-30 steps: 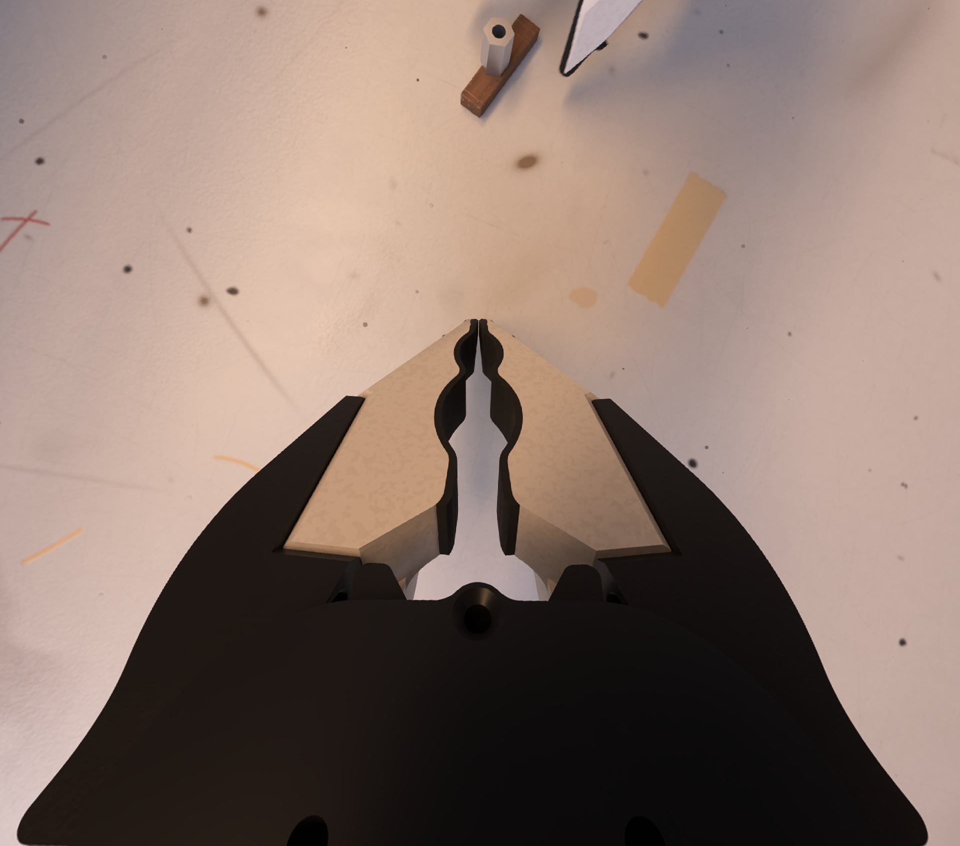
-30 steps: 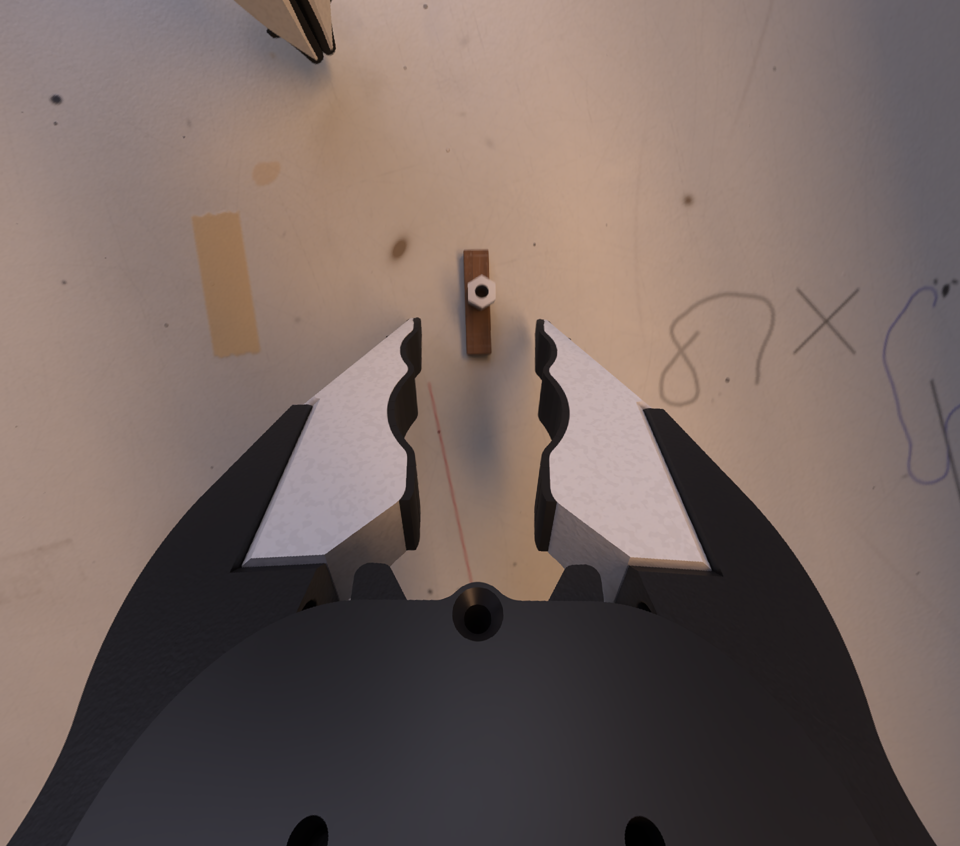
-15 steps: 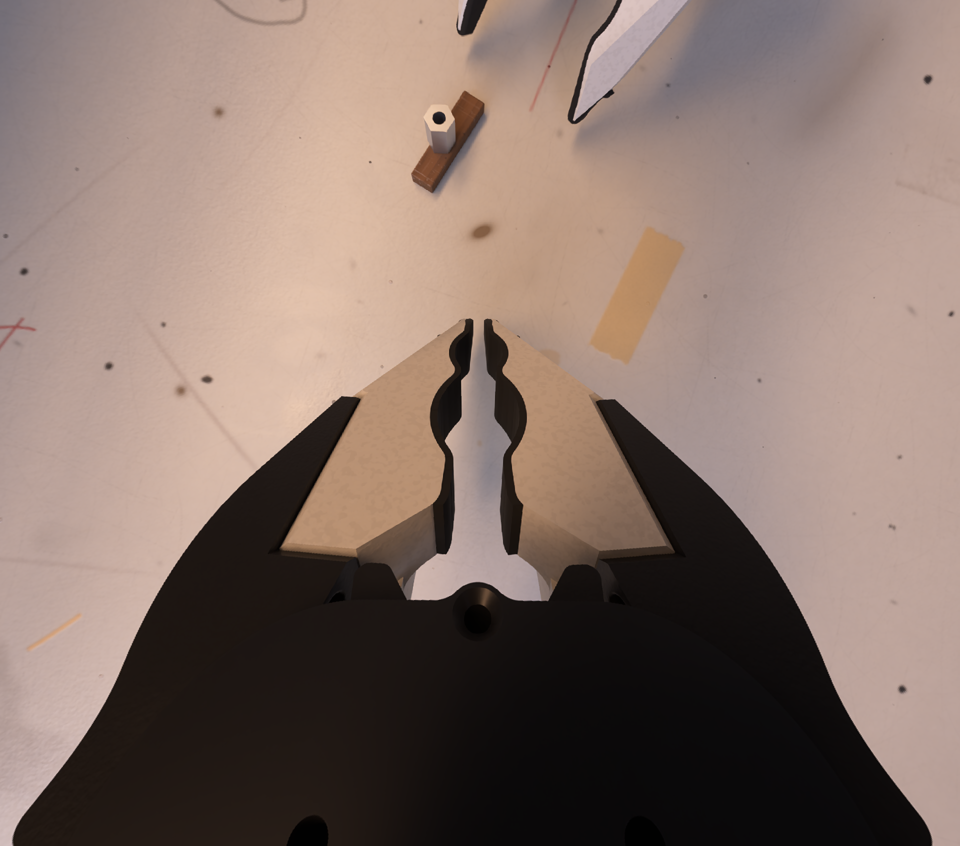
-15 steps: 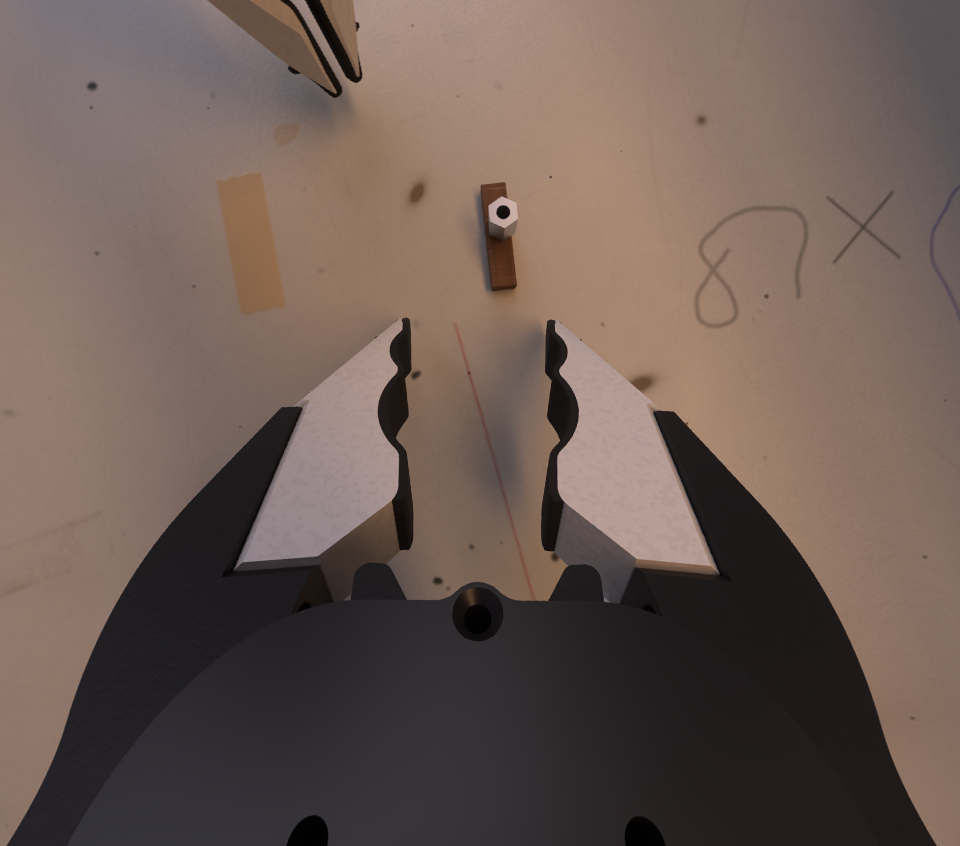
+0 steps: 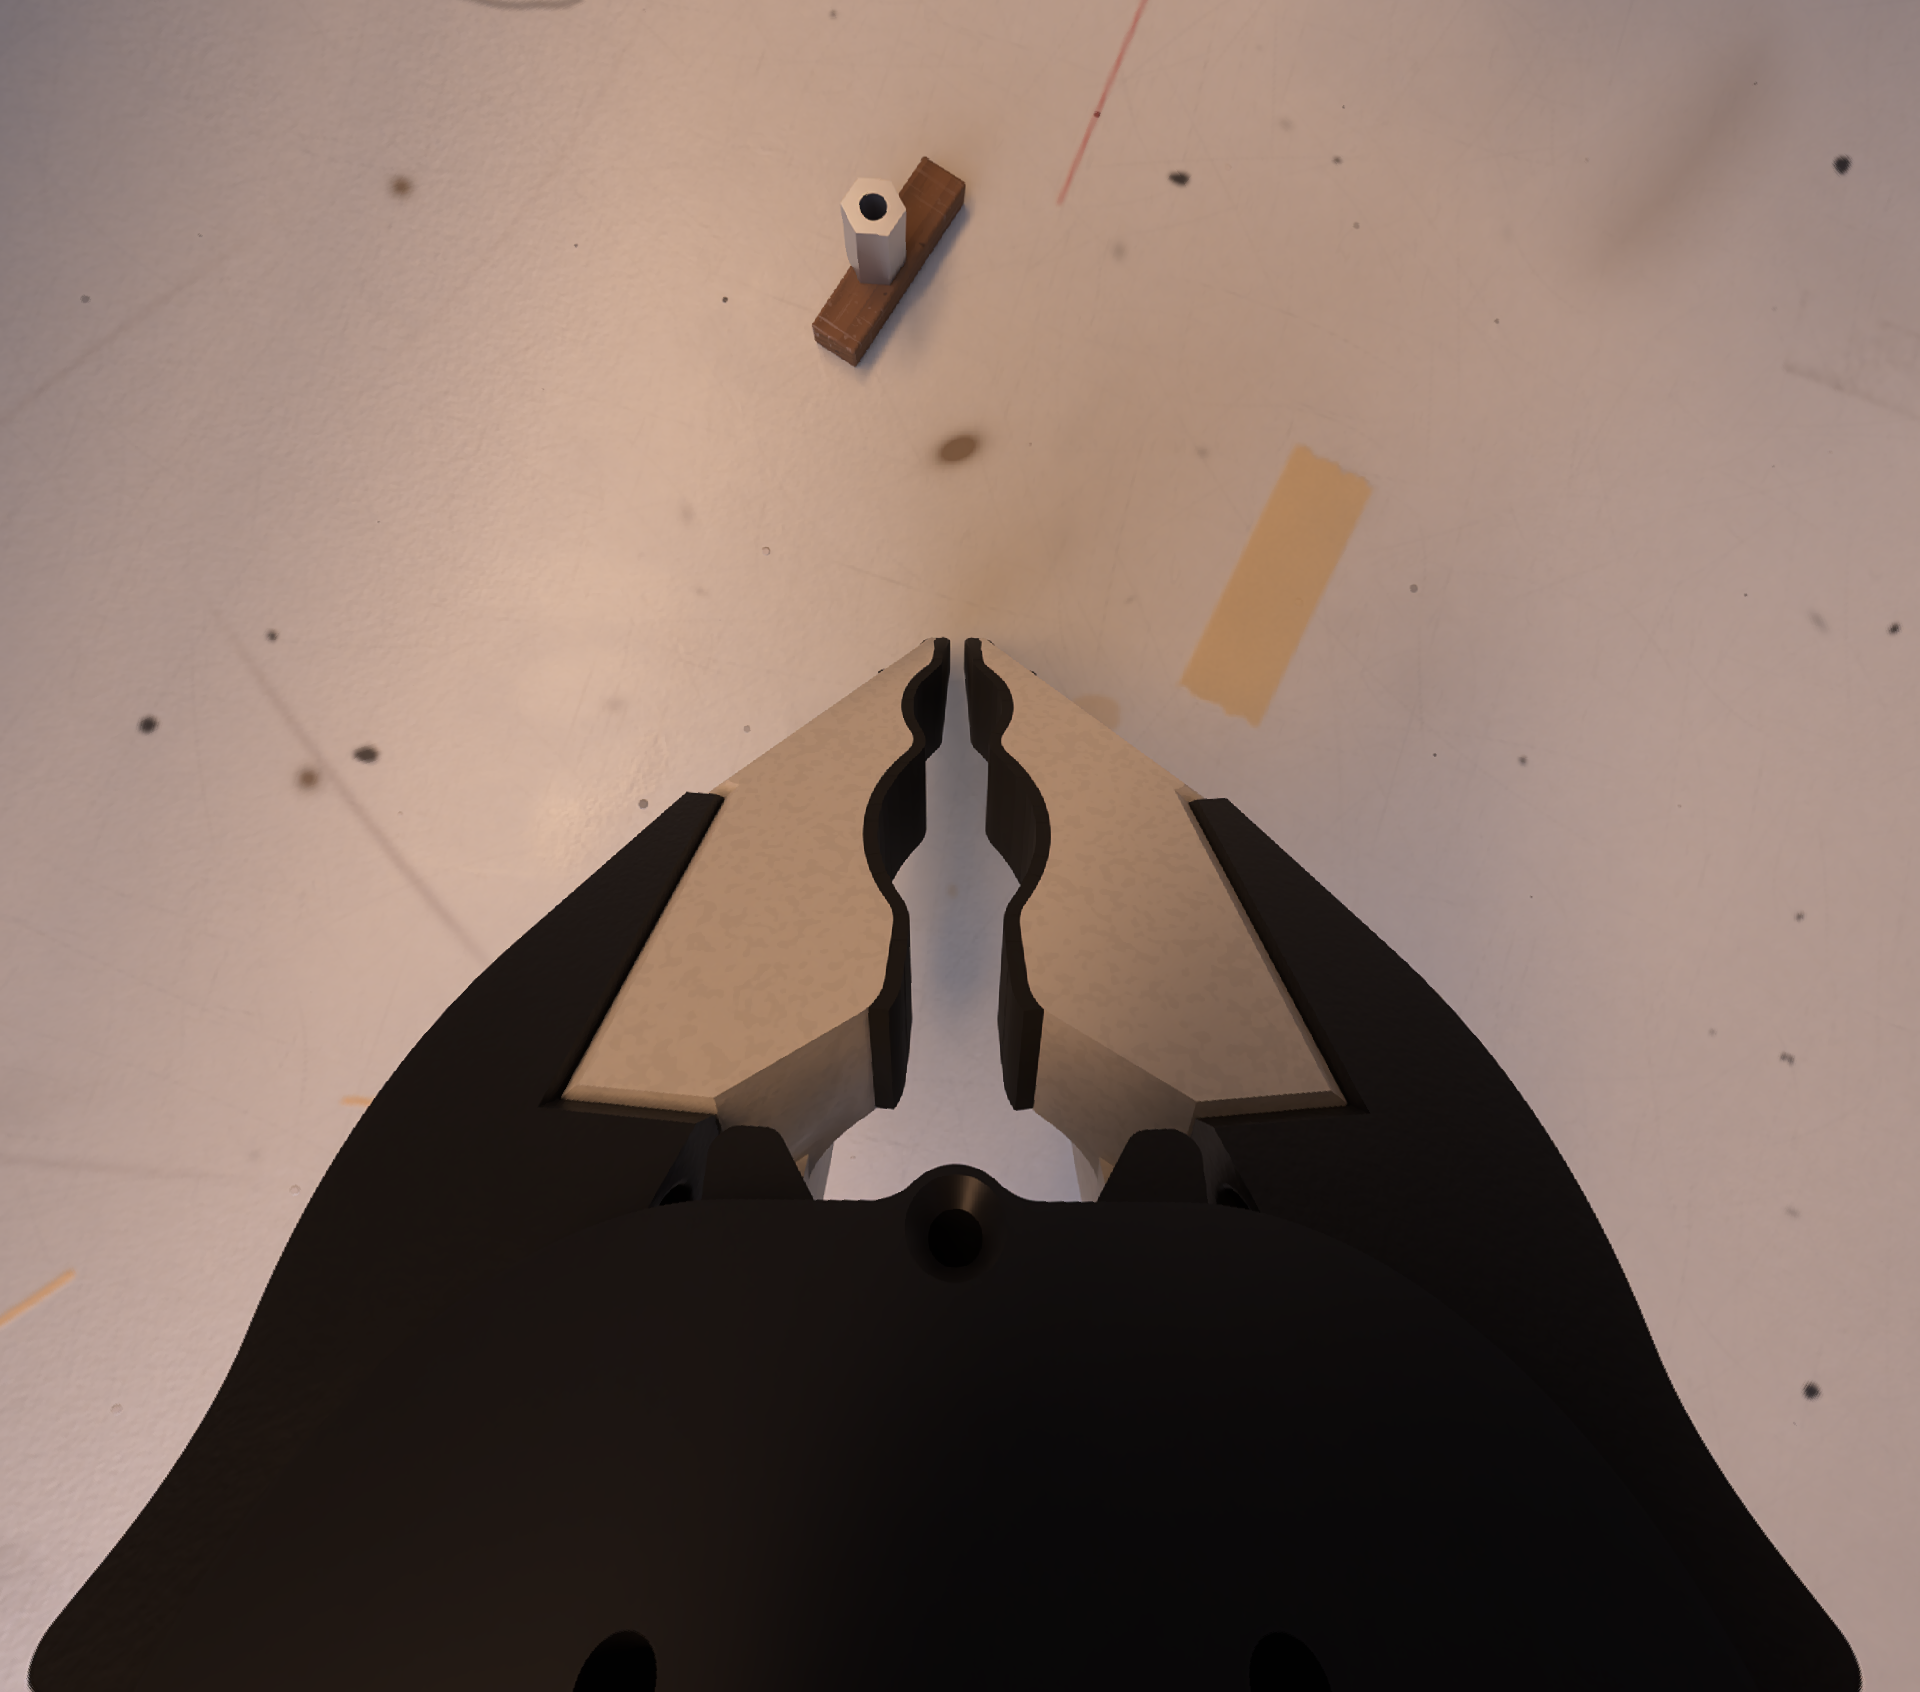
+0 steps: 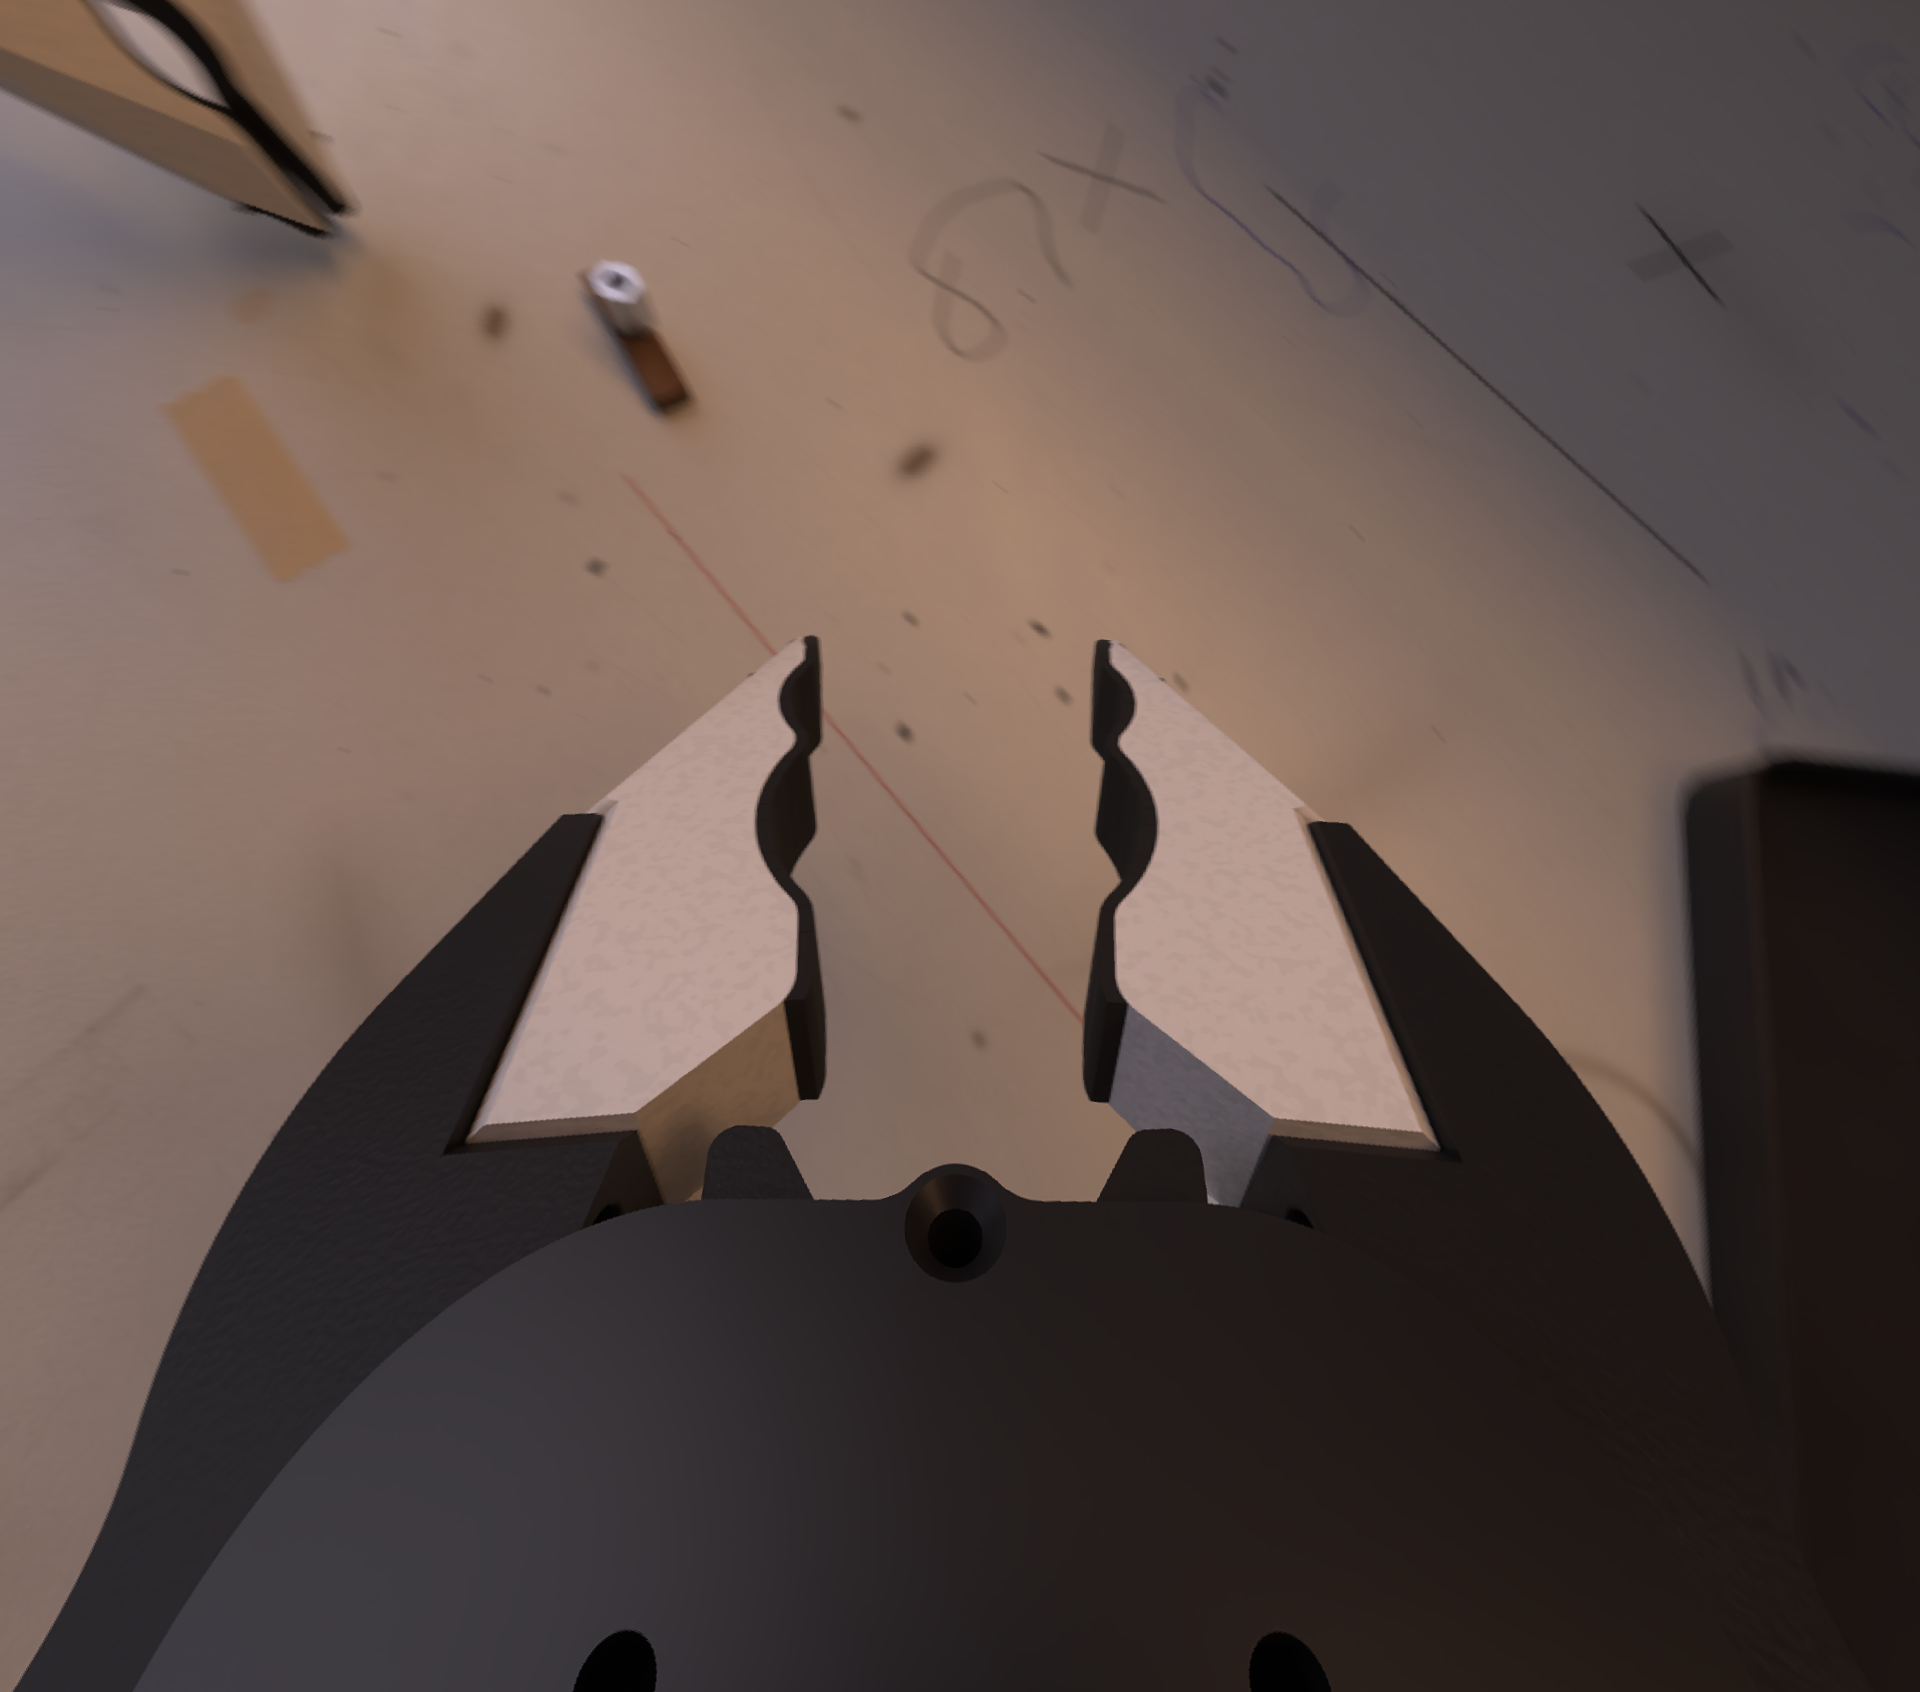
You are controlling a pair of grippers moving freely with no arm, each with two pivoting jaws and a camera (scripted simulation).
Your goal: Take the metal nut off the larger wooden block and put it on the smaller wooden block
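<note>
A tall silver hex nut stands upright on a small dark brown wooden block on the table. Only this one block is in view. My left gripper is shut and empty, well short of the block. In the blurred right wrist view the nut and block lie far off at the upper left. My right gripper is open and empty, away from them. The left gripper shows at the top left of that view, beside the nut.
The tabletop is pale, with pen marks and specks. A strip of tan tape lies right of the left gripper and shows in the right wrist view. A dark box-like thing stands at the right edge.
My right gripper has drawn back and swung away from the nut, still open, and has left the left wrist view. The nut stays on the block. The left gripper has shifted a little nearer.
</note>
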